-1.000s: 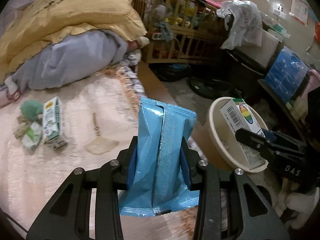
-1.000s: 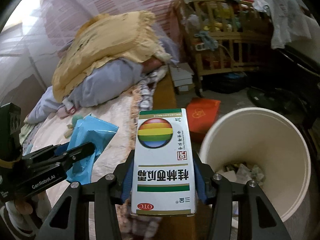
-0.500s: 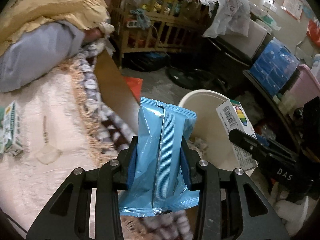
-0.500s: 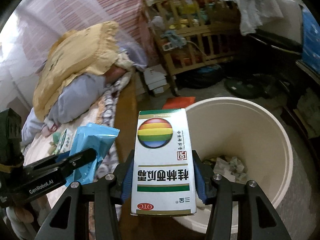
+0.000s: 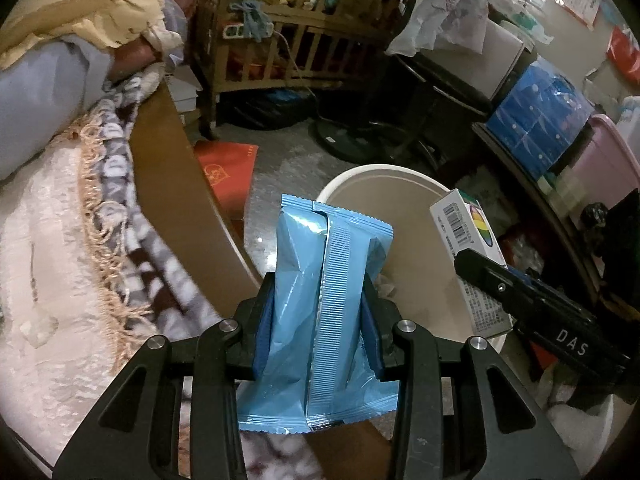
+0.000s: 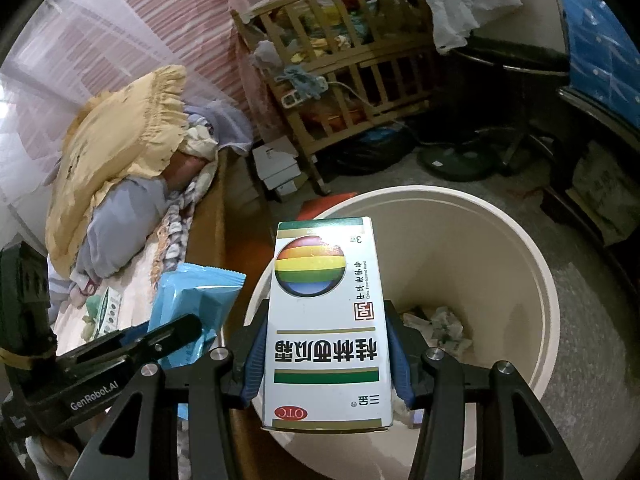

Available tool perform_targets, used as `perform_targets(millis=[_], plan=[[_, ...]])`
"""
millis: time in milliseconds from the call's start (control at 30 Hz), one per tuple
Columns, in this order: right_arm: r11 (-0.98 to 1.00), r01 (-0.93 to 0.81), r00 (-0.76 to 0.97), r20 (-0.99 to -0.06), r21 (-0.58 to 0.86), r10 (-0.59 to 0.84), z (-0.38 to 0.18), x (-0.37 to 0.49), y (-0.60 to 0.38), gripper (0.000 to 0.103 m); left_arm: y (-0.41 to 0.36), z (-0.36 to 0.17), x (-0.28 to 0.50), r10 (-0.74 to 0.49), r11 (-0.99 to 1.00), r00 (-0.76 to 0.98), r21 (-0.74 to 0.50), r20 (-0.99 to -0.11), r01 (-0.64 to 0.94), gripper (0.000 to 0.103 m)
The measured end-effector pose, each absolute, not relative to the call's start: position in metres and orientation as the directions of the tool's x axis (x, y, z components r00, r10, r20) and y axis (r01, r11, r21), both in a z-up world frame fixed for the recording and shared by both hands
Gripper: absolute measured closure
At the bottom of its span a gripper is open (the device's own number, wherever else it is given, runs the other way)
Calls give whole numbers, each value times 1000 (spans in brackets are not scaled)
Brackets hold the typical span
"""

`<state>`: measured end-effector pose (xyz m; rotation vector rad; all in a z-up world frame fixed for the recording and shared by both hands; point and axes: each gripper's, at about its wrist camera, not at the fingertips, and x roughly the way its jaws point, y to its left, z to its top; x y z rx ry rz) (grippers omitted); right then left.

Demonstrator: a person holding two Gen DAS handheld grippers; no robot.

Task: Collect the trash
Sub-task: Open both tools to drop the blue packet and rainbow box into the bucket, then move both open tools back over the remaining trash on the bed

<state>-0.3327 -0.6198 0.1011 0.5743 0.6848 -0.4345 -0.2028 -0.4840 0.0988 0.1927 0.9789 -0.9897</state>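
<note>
My left gripper [image 5: 318,320] is shut on a crinkled blue snack wrapper [image 5: 320,312], held upright at the near left rim of a cream waste bin [image 5: 384,172]. My right gripper [image 6: 326,356] is shut on a white medicine box [image 6: 326,320] with a rainbow ball on its face, held over the same bin [image 6: 500,240]. Crumpled paper [image 6: 440,324] lies at the bin's bottom. In the right wrist view the blue wrapper [image 6: 200,300] and the left gripper show at the lower left. In the left wrist view the box [image 5: 472,248] and the right gripper's finger show at the right.
The bed's wooden edge [image 5: 188,184] with a fringed blanket [image 5: 108,208] runs left of the bin. A small carton [image 6: 108,312] lies on the bed. A wooden crib [image 6: 352,64], a red envelope [image 5: 228,168], a fan base [image 6: 456,164] and blue boxes [image 5: 540,120] crowd the floor behind.
Both grippers have swung from over the bed to the bin, carrying the wrapper and the box. The bin now looms larger and sits right under the box.
</note>
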Motion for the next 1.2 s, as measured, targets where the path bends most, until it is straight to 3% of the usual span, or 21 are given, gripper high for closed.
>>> perform_targets(millis=[233,467,600,1200], plan=[[742,570,691,-694,353,-201,97,-335,-629,54,-500,95,-203,-643,543,128,-331,-755,772,64],[722,597,686,-689,348,-235,98,-340,-640,51,-509,91,-204,-668,514,85,-376,-739,771,44],[702,609,688,-687,370,-234,98,-343,-644,43,-505,92,-205,-658,517,96,-356,-747,778,43],[813,482,708,-692,328,-140,109,-303,-579,42,-412,108,-176,-584,672,320,-223,-746,706,43]])
